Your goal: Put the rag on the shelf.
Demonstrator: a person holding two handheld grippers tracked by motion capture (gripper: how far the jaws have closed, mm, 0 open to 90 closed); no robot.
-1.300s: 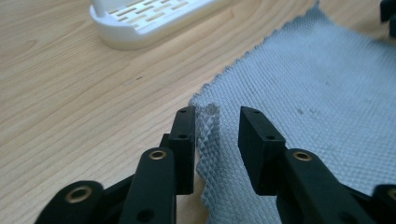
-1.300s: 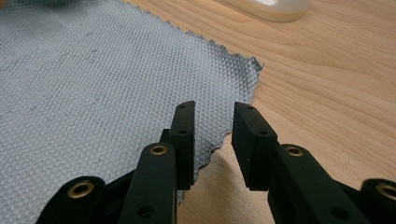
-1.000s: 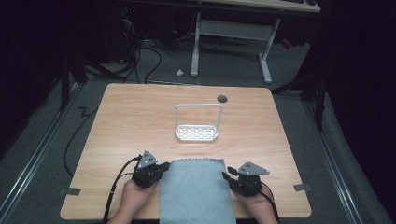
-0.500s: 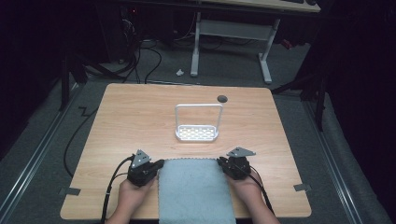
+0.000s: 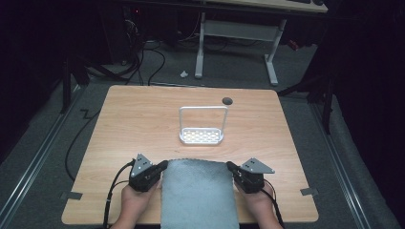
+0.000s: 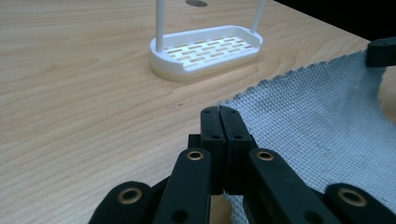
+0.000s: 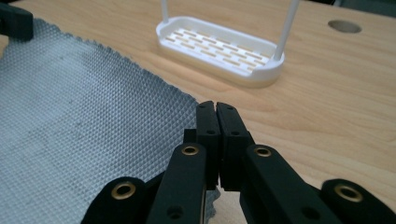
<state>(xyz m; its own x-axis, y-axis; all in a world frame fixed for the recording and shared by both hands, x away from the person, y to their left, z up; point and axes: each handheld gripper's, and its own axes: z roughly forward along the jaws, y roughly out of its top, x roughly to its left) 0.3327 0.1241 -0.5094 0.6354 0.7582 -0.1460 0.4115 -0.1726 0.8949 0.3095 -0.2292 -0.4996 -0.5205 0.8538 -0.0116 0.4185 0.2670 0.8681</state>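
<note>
Cloth [image 5: 198, 193] lies flat at the counter's [image 5: 143, 119] near edge; my left gripper [image 5: 164, 166] pinches its far left corner, my right gripper [image 5: 230, 166], jaws just closed, its far right corner.

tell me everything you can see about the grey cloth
The grey cloth is a rectangular piece of woven fabric with a bumpy waffle-like texture and slightly frayed, wavy edges. It lies spread on the wooden table at the near edge, its near end hanging over. The left gripper pinches its far left corner and the right gripper its far right corner, both jaws shut on the fabric. The far edge sags slightly between them, short of the white rack, not touching it.
</note>
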